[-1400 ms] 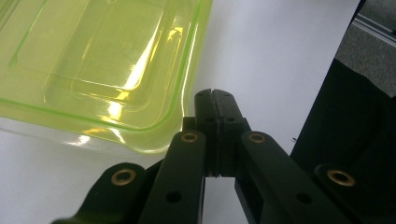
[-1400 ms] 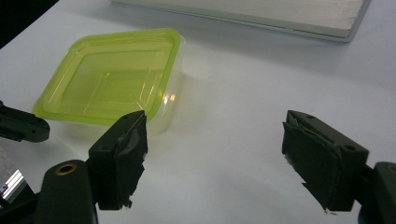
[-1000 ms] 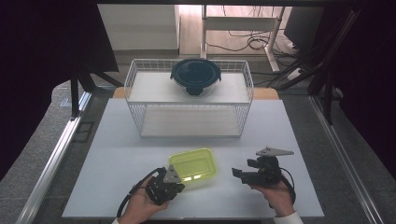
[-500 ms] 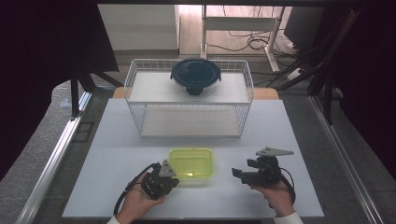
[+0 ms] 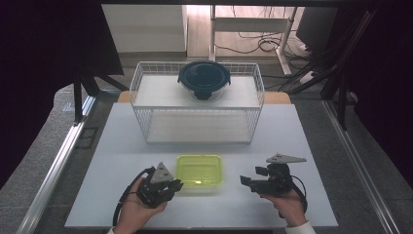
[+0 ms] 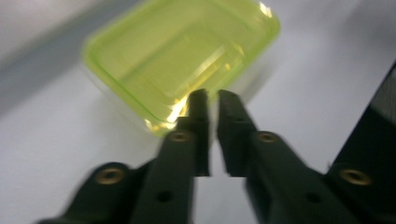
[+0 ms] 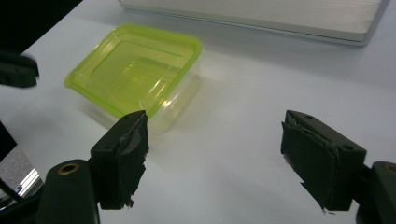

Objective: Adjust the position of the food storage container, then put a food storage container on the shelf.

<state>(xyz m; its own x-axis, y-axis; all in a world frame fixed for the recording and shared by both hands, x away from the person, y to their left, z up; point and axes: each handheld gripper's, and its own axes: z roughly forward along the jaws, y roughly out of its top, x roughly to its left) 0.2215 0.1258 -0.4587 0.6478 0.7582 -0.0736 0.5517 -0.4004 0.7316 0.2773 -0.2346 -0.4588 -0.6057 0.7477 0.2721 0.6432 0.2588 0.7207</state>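
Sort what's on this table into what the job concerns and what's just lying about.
In the job:
- green-lidded container
- left tool, jaws just opened a little, nothing between them
- right tool, open beside the container

Lying about:
- wire basket
- dark-lidded round bowl in the basket

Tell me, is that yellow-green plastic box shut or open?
Shut: the yellow-green rectangular plastic box wears a matching lid seated flat on its clear base, rim overlapping all round.
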